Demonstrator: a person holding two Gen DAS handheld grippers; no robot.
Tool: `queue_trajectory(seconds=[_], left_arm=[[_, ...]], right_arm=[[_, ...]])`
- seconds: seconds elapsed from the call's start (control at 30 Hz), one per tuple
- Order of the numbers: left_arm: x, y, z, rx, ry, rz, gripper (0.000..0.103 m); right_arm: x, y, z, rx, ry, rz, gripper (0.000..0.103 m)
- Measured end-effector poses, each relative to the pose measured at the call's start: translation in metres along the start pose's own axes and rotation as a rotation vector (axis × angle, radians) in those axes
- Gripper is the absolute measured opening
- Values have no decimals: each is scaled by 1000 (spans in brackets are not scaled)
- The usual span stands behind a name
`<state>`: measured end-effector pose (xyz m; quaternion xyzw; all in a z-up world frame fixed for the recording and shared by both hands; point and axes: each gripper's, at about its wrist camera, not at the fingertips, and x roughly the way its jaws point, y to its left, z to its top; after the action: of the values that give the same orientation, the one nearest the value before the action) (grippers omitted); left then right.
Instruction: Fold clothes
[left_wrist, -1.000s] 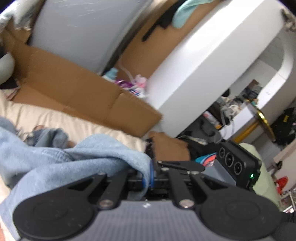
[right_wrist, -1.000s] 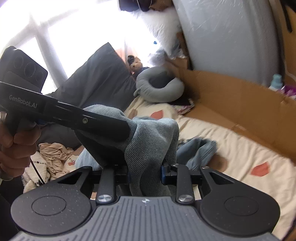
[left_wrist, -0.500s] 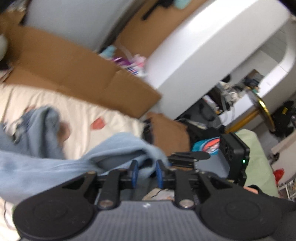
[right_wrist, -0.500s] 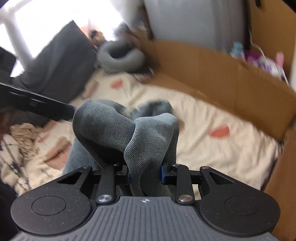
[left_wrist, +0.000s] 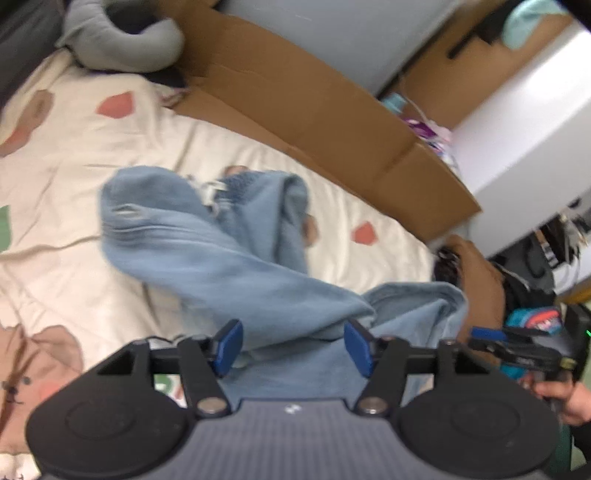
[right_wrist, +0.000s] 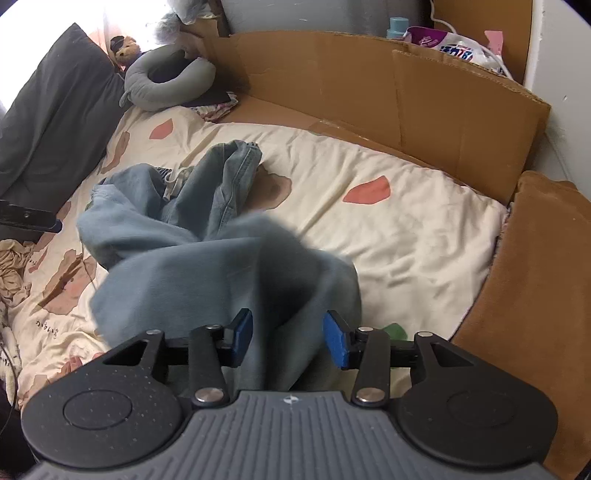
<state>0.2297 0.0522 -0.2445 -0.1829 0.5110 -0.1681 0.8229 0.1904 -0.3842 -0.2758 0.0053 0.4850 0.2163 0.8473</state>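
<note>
Left gripper (left_wrist: 291, 349): jaws wide, denim slack between the pads, nothing pinched.
Jeans (right_wrist: 192, 236): bunched mid-bed (right_wrist: 406, 229), legs twisted towards the neck pillow (right_wrist: 166, 86).
Right gripper (right_wrist: 288, 341): jaws wide too, cloth draped through.
Do it well: re-pinch the waistband corners, pull apart, flatten before creasing.
</note>
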Motion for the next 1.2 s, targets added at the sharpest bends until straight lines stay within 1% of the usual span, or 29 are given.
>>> queue_trajectory(seconds=[0.03,0.1,0.23,0.33,0.47,0.7,0.77,0.83,0.9,1.03,1.2], left_arm=[[-1,5,2,-6,-8,8,70],[-4,15,7,-19,-23,25,73],[-5,31,22,-40,-56,59,77],[-3,43,33,-51,-72,95,77],[1,62,50,-63,-109,147,77],[13,105,81,-130,-191,212,77],[18,117,90,-140,-202,218,77],[26,124,97,-116,-205,228,77],[33,132,103,-128,-208,238,77],[46,150,110,-193,-209,243,74],[54,175,110,-307,-221,219,69]], right_arm=[[-3,-1,1,-6,1,0,51],[-7,1,6,-44,6,-7,53],[-9,8,21,-120,8,-14,56],[-4,13,35,-141,4,-16,56],[11,14,58,-139,-12,-16,56],[54,17,102,-123,-47,-8,56],[68,20,115,-120,-62,-4,56],[84,24,128,-113,-78,-7,56],[99,28,138,-93,-83,-12,56],[131,34,156,-46,-90,-7,56],[165,39,176,28,-96,0,56]])
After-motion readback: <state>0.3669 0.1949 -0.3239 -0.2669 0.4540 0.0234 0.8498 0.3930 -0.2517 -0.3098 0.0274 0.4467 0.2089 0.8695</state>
